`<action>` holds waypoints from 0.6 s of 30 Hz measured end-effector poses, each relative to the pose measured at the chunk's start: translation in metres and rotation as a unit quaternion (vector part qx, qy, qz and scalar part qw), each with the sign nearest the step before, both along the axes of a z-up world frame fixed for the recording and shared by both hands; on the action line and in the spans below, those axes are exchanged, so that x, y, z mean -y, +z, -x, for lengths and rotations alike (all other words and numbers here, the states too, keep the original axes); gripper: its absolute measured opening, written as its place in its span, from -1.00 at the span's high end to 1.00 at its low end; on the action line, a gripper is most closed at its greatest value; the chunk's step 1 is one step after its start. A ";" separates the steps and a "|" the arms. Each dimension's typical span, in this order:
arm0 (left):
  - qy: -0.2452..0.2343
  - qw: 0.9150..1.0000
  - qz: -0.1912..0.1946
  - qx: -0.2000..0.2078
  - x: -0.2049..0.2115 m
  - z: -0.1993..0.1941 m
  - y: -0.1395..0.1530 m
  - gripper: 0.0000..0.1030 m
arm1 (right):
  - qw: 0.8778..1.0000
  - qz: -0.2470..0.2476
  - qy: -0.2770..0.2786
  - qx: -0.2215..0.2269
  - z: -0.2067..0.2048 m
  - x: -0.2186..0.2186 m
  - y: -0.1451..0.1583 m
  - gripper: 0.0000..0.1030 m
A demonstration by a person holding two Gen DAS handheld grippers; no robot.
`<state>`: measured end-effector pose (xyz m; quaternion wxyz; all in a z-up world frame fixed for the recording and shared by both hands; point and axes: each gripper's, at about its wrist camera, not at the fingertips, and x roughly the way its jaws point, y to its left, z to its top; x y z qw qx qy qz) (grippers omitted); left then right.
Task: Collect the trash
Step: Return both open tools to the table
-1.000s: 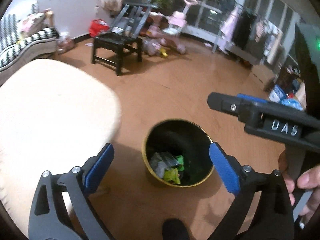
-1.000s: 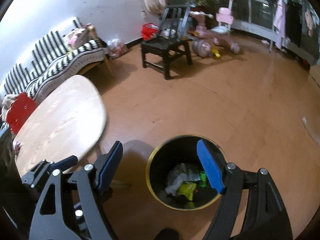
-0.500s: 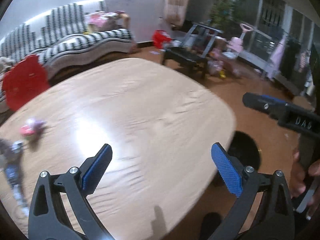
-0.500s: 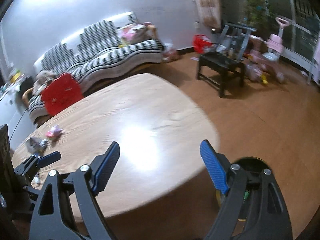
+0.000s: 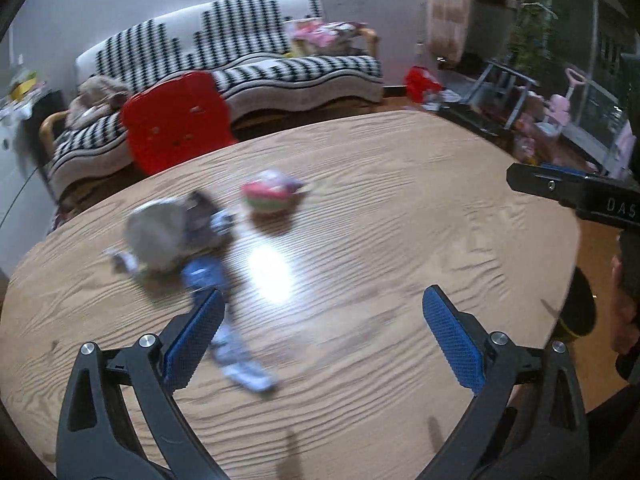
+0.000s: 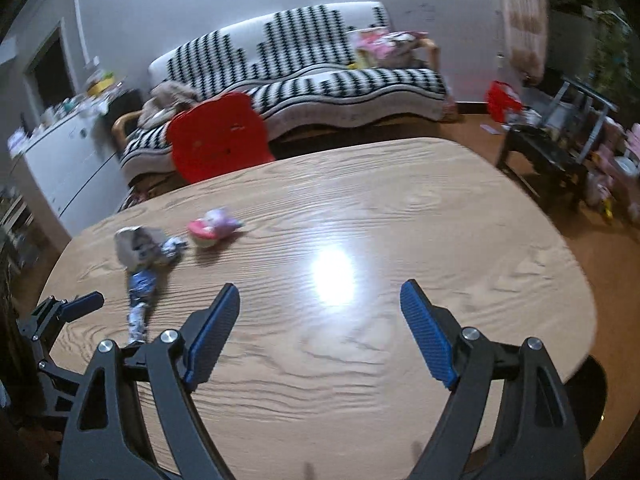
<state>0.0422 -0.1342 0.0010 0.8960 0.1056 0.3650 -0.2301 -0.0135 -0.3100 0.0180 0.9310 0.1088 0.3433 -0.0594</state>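
We see a white cabinet (image 6: pixel 68 168) with clutter on top at far left, against the wall. Next to it a black-and-white zigzag-patterned sofa (image 6: pixel 340 80) runs along the wall, with a bright red plastic chair back (image 6: pixel 218 142) between sofa and desk.

The light oak oval desk (image 6: pixel 400 240) fills both views. Trash sits on its left part: a crumpled grey-white wrapper (image 6: pixel 134 246), touching a long blue-and-white printed wrapper (image 6: pixel 140 300) that trails toward the near edge, and just to the right a small pink-and-purple crumpled packet (image 6: pixel 212 230), lying apart from the grey one. In the left wrist view all three are motion-blurred, so we can't read finer detail.

Left gripper (image 5: pixel 320 336): blue-padded jaws wide apart, nothing between them, over the desk; its left finger overlaps the blue-and-white wrapper in that view, whether it touches we cannot tell. Right gripper (image 6: pixel 320 328): jaws wide apart, empty, over bare desk right of the trash. A lamp glare spot sits mid-desk.

Nothing stands between the grippers and the trash.

Right side: the rim of a dark round bin (image 6: pixel 596 400) peeks out past the desk's right edge on the brown wood floor (image 6: pixel 600 248). Further back, a black low wooden chair (image 6: pixel 548 156) and pink toys (image 5: pixel 560 108).
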 end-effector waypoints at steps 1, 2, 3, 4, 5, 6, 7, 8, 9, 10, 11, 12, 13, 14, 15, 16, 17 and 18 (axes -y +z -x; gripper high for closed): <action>0.007 1.000 -0.001 -0.001 -0.008 -0.002 -0.001 -0.87 | 1.000 0.000 0.008 -0.003 -0.007 -0.010 -0.002 -0.55; 0.015 1.000 -0.001 -0.003 -0.017 -0.006 -0.004 -0.87 | 1.000 -0.001 0.015 -0.005 -0.013 -0.018 -0.005 -0.55; 0.020 1.000 -0.002 -0.004 -0.022 -0.007 -0.005 -0.87 | 1.000 0.000 0.023 -0.006 -0.020 -0.028 -0.006 -0.55; 0.027 1.000 -0.003 -0.005 -0.029 -0.010 -0.007 -0.87 | 1.000 0.002 0.028 -0.008 -0.025 -0.034 -0.008 -0.55; 0.034 0.999 -0.004 -0.007 -0.036 -0.014 -0.009 -0.87 | 0.999 0.003 0.034 -0.010 -0.030 -0.039 -0.010 -0.55; 0.040 0.999 -0.005 -0.008 -0.040 -0.016 -0.011 -0.87 | 0.999 0.006 0.042 -0.013 -0.036 -0.047 -0.012 -0.55; 0.045 0.999 -0.004 -0.010 -0.043 -0.019 -0.012 -0.87 | 0.999 0.009 0.046 -0.015 -0.040 -0.052 -0.014 -0.55; 0.048 0.999 -0.003 -0.012 -0.047 -0.022 -0.014 -0.87 | 0.998 0.012 0.051 -0.017 -0.043 -0.056 -0.016 -0.55; 0.053 0.998 -0.002 -0.015 -0.052 -0.026 -0.017 -0.87 | 0.998 0.013 0.055 -0.019 -0.046 -0.060 -0.019 -0.55; 0.056 0.998 -0.002 -0.017 -0.054 -0.030 -0.018 -0.87 | 0.998 0.012 0.059 -0.023 -0.051 -0.064 -0.022 -0.55; 0.058 0.998 -0.003 -0.017 -0.057 -0.031 -0.021 -0.87 | 0.998 0.011 0.064 -0.026 -0.056 -0.068 -0.025 -0.55; 0.061 0.998 -0.005 -0.018 -0.059 -0.034 -0.023 -0.87 | 0.997 0.012 0.068 -0.028 -0.058 -0.070 -0.026 -0.55; 0.064 0.998 -0.006 -0.019 -0.061 -0.036 -0.025 -0.87 | 0.997 0.014 0.073 -0.029 -0.063 -0.075 -0.029 -0.55; 0.065 0.998 -0.007 -0.021 -0.063 -0.038 -0.027 -0.87 | 0.997 0.014 0.075 -0.030 -0.066 -0.078 -0.030 -0.55; 0.068 0.997 -0.007 -0.021 -0.064 -0.041 -0.029 -0.87 | 0.996 0.012 0.079 -0.033 -0.071 -0.081 -0.032 -0.55; 0.070 0.997 -0.006 -0.022 -0.064 -0.042 -0.032 -0.87 | 0.996 0.013 0.084 -0.035 -0.075 -0.084 -0.034 -0.55; 0.072 0.997 -0.006 -0.024 -0.065 -0.045 -0.034 -0.87 | 0.995 0.016 0.088 -0.035 -0.078 -0.087 -0.034 -0.55; 0.075 0.997 -0.003 -0.026 -0.067 -0.048 -0.037 -0.87 | 0.995 0.018 0.092 -0.037 -0.083 -0.091 -0.037 -0.55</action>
